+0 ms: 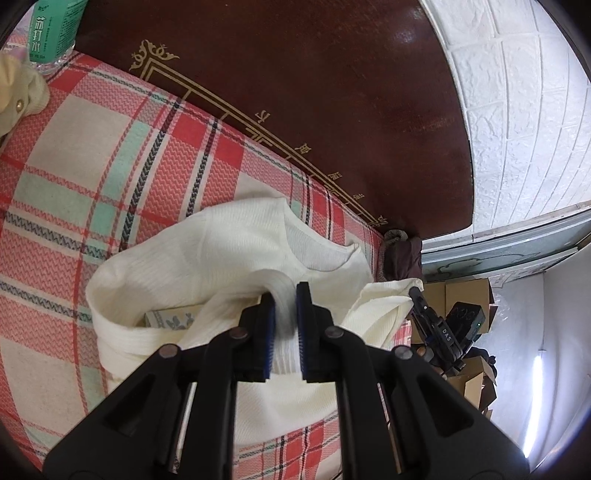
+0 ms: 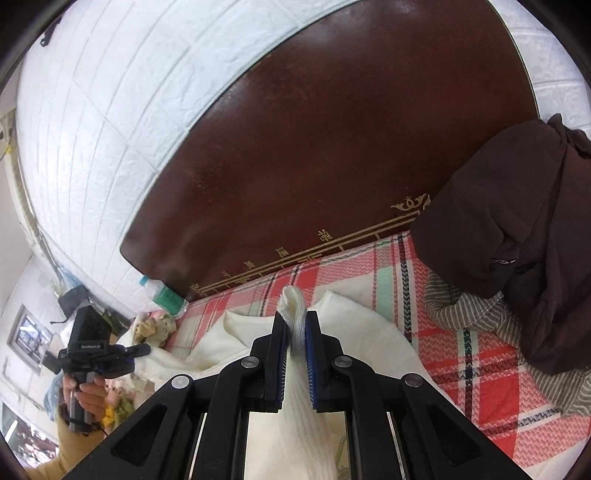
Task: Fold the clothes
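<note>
A cream ribbed knit top [image 1: 236, 254] lies bunched on the red, pink and mint plaid bed cover [image 1: 96, 155]. My left gripper [image 1: 285, 295] is shut on a fold of this top, which rises between the blue pads. In the right wrist view the same cream top [image 2: 354, 332] spreads below my right gripper [image 2: 294, 315], which is shut on a strip of its edge that sticks up past the fingertips. Off to the left, a hand holds the other gripper [image 2: 96, 354]; in the left wrist view the right one [image 1: 439, 325] shows at the bed's right edge.
A dark brown headboard [image 1: 314, 92] with gold trim runs behind the bed. A green-labelled bottle [image 1: 55, 29] and a beige garment [image 1: 18, 99] sit at the far left. A dark brown garment [image 2: 517, 229] and a striped one [image 2: 480, 317] lie at the right. Cardboard boxes [image 1: 461, 295] stand beside the bed.
</note>
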A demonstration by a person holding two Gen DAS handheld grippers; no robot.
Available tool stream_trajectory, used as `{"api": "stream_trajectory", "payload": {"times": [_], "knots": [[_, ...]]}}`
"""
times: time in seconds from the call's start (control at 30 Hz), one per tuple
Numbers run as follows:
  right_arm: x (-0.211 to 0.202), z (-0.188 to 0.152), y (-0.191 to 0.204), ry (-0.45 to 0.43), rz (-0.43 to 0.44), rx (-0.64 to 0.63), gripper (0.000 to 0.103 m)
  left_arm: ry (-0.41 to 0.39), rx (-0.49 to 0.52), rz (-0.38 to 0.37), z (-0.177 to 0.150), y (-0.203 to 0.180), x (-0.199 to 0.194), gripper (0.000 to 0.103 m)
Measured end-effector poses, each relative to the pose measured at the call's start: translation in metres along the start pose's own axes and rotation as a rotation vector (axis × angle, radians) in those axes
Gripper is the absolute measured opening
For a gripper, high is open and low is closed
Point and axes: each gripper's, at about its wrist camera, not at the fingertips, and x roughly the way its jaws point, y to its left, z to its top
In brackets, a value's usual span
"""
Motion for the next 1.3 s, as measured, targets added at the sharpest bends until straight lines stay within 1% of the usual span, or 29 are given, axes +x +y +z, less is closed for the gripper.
{"api": "stream_trajectory", "payload": {"times": [0.27,0.33,0.43,0.57,0.63,0.67,0.7,0.73,0.77,0.8,0.83,0.87,0.9,0.97,1.03,1.07,1.1,1.13,1.17,1.23,1.3], "knots": [[0.025,0.002,-0.015,0.039,-0.030,0.023,0.008,0.007,-0.040,0.004,0.014,0.010,0.017,0.011],[0.032,0.002,-0.019,0.050,-0.048,0.028,0.008,0.011,-0.046,-0.007,0.017,0.014,0.020,0.011],[0.044,0.001,-0.026,0.075,-0.062,0.034,0.009,0.041,-0.017,-0.034,0.017,0.015,0.029,0.011],[0.053,-0.002,-0.034,0.098,-0.081,0.044,0.010,0.025,0.013,-0.038,0.015,0.017,0.028,0.011],[0.056,-0.004,-0.038,0.105,-0.091,0.047,0.012,0.020,0.008,-0.044,0.016,0.020,0.026,0.011],[0.057,-0.005,-0.038,0.108,-0.098,0.045,0.014,0.018,0.005,-0.046,0.016,0.022,0.025,0.014],[0.057,-0.006,-0.039,0.108,-0.105,0.046,0.016,0.016,0.000,-0.049,0.017,0.023,0.024,0.033],[0.056,-0.007,-0.040,0.105,-0.112,0.048,0.020,0.015,-0.012,-0.058,0.017,0.025,0.022,0.049],[0.055,-0.008,-0.041,0.102,-0.120,0.050,0.021,-0.006,-0.027,-0.076,0.016,0.027,0.019,0.080],[0.053,-0.008,-0.043,0.099,-0.127,0.053,0.024,-0.040,-0.031,-0.087,0.015,0.028,0.014,0.087],[0.051,-0.009,-0.042,0.094,-0.134,0.051,0.031,-0.064,-0.006,-0.092,0.014,0.025,0.009,0.087],[0.048,-0.009,-0.042,0.088,-0.142,0.048,0.037,-0.069,0.020,-0.087,0.013,0.023,0.007,0.087],[0.045,-0.010,-0.040,0.081,-0.153,0.039,0.040,-0.073,0.046,-0.081,0.011,0.020,0.004,0.087],[0.036,-0.010,-0.035,0.067,-0.171,0.010,0.040,-0.072,0.112,-0.051,0.005,0.013,0.001,0.087],[0.025,-0.011,-0.029,0.045,-0.176,-0.020,0.040,-0.067,0.212,0.000,-0.005,0.001,0.001,0.087],[0.019,-0.012,-0.025,0.037,-0.169,-0.035,0.043,-0.059,0.257,0.017,-0.011,-0.004,0.003,0.087],[0.015,-0.015,-0.020,0.040,-0.165,-0.057,0.045,-0.049,0.301,0.032,-0.017,-0.009,0.005,0.087],[0.011,-0.018,-0.014,0.048,-0.163,-0.081,0.050,-0.039,0.346,0.047,-0.023,-0.013,0.008,0.087],[0.008,-0.021,-0.008,0.057,-0.161,-0.106,0.056,-0.029,0.373,0.060,-0.028,-0.015,0.011,0.087],[0.006,-0.032,0.006,0.088,-0.183,-0.187,0.064,0.000,0.398,0.084,-0.037,-0.012,0.020,0.087],[0.013,-0.045,0.019,0.144,-0.224,-0.267,0.064,0.025,0.415,0.107,-0.046,-0.007,0.029,0.087]]}}
